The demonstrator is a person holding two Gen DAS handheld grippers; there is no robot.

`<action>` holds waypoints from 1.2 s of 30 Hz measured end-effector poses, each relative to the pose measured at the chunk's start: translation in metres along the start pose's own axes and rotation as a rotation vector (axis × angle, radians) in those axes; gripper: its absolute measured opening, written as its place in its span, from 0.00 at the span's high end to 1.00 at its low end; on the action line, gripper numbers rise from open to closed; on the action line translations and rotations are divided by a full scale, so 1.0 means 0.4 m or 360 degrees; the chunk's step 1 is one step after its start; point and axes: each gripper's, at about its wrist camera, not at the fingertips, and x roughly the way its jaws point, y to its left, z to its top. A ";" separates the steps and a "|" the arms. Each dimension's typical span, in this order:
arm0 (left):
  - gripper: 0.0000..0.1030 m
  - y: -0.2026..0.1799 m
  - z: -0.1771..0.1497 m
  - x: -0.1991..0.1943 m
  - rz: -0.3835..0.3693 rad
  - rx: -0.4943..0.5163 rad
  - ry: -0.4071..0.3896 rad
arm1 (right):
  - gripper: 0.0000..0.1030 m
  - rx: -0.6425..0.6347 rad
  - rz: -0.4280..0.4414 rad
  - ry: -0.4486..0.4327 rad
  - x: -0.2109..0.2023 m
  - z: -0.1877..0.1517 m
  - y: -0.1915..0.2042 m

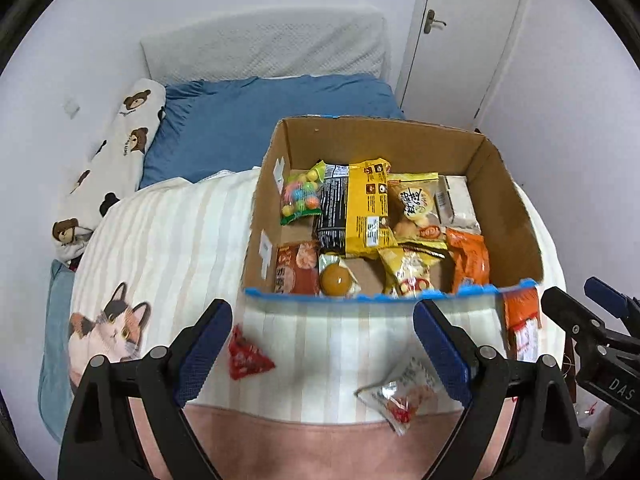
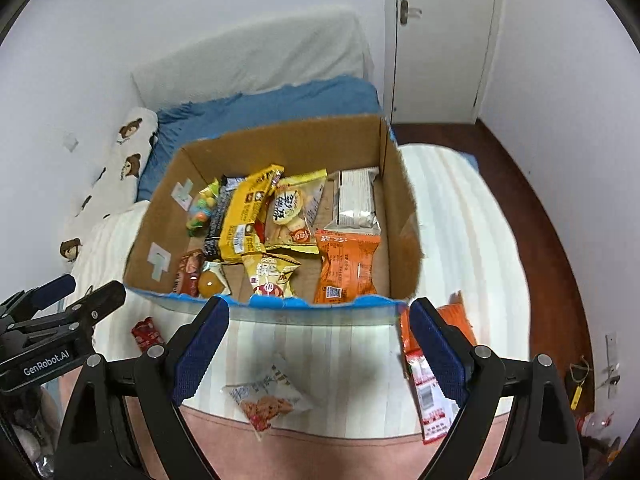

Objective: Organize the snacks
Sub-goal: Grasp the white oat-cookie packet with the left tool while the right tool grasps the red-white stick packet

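An open cardboard box [image 1: 516,208] [image 2: 404,216] with a blue-taped front rim stands on the bed and holds several snack packets. On the striped blanket in front of it lie a small red packet [image 1: 246,354] [image 2: 146,332], a clear packet with red snack [image 1: 400,392] [image 2: 268,398], and an orange-red packet [image 1: 520,324] [image 2: 430,392] by the box's right corner. My left gripper [image 1: 322,344] is open and empty above the blanket, between the red and clear packets. My right gripper [image 2: 318,344] is open and empty above the clear packet; its right finger overlaps the orange-red packet.
The bed has a cat-print blanket [image 1: 108,328], a blue sheet [image 1: 256,124], a bear-print pillow [image 1: 116,152] at the left wall and a white headboard [image 1: 264,48]. A white door [image 2: 440,40] and dark wooden floor [image 2: 540,216] lie to the right.
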 end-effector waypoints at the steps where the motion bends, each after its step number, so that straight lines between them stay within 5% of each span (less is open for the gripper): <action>1: 0.10 -0.001 -0.009 -0.015 -0.0005 0.0002 -0.0013 | 0.09 0.0001 0.0011 -0.0008 -0.014 -0.009 0.001; 11: 0.10 -0.020 -0.096 -0.160 0.0028 0.0026 -0.0165 | 0.09 -0.0027 0.0054 -0.0117 -0.165 -0.095 0.012; 19: 0.10 -0.025 -0.145 -0.191 -0.0029 -0.0027 -0.0125 | 0.09 0.0029 0.0127 -0.0085 -0.198 -0.134 -0.004; 27: 0.10 -0.041 -0.184 -0.003 -0.0108 -0.0099 0.0207 | 0.03 0.0314 0.0131 0.0099 -0.067 -0.176 -0.155; 36: 0.10 -0.212 -0.214 0.264 -0.0144 0.0371 0.0545 | 0.03 0.0295 -0.0039 0.0404 0.172 -0.143 -0.321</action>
